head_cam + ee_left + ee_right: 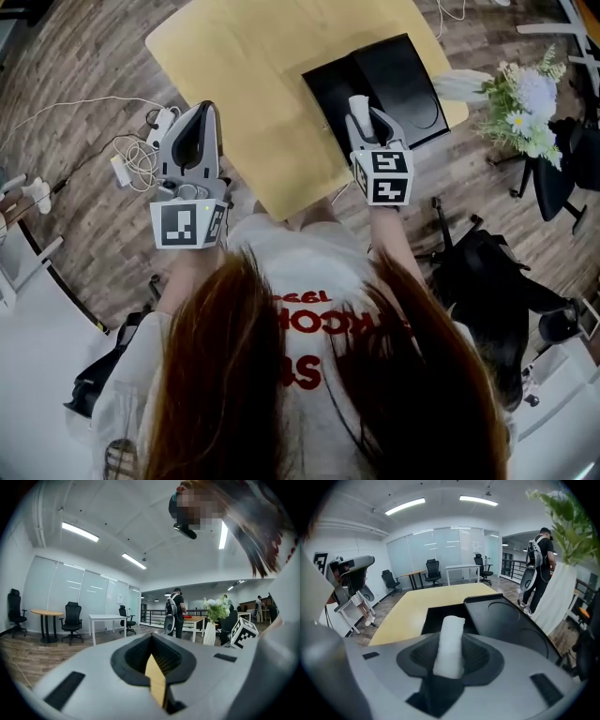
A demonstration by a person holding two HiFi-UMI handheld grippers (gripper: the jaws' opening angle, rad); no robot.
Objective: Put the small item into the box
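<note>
Right gripper (367, 120) pinches the small white roll (449, 644) between its jaws, the roll standing lengthwise along them, over the near edge of the open black box (330, 86). The box sits on the yellow table (234, 56), its lid (405, 80) lying beside it. Left gripper (192, 141) hangs off the table's left edge, jaws pressed together; the yellow sliver in their slit is probably tabletop.
</note>
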